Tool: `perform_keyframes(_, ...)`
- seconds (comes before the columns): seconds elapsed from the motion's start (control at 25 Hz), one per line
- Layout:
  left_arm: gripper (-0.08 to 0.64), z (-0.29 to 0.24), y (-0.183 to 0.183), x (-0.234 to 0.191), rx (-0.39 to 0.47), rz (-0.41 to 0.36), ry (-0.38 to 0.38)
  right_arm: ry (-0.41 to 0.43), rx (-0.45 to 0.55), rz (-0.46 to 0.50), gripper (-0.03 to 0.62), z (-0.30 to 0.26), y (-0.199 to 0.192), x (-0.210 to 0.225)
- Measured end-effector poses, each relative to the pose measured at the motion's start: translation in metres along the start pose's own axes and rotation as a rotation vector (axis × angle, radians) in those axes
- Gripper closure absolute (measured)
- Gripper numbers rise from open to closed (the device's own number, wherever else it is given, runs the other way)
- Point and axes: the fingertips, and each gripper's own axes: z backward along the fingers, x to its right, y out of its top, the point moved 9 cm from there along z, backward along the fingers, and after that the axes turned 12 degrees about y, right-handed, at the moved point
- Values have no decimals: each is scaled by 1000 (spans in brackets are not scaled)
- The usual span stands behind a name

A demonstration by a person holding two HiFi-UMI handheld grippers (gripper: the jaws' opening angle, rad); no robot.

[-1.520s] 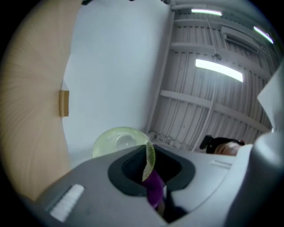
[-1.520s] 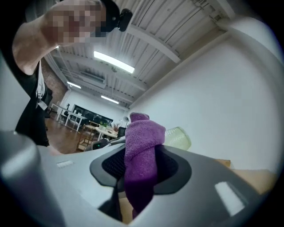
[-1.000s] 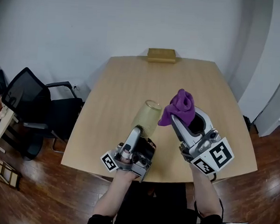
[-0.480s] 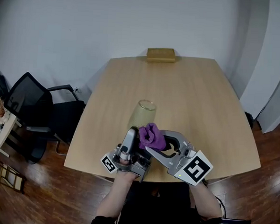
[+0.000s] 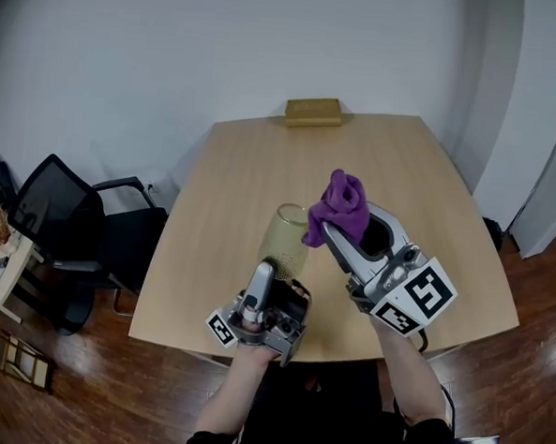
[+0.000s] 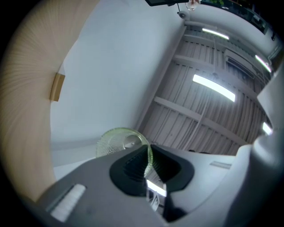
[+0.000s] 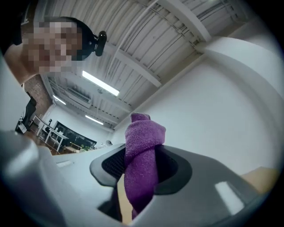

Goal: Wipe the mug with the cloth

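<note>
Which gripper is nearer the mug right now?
Left. The left gripper has its jaws shut on the mug; the right gripper, holding the purple cloth, sits just right of its rim.

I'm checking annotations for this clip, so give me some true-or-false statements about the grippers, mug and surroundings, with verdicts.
1. The right gripper grips the purple cloth. True.
2. The left gripper is empty. False: its jaws are shut on the wall of the glass mug.
3. The mug stands on the table. False: it is held up above it.
4. A brown box lies at the table's far edge. True.
5. A black chair stands right of the table in the head view. False: it stands to the left.
</note>
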Motion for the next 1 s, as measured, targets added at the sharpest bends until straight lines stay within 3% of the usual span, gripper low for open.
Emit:
perform_keyframes(0.24,514,0,1,-3,7,-18,16,74,-53,-40,448,-3,-29,-21)
perform_keyframes(0.6,511,1,6,-2,30,-54,9,218,-208,40,446,-8,-53,-70)
perform_keyframes(0.72,515,3,7,-1,17,-54,-7,261,-228,23,448,-4,-52,-75)
perform_keyframes(0.84,517,4,8,2,14,-35,-45,231,-175,-22,446,8,-46,-55)
perform_keyframes(1.0,517,0,8,8,11,-21,-113,112,46,-204,446,25,-20,-5)
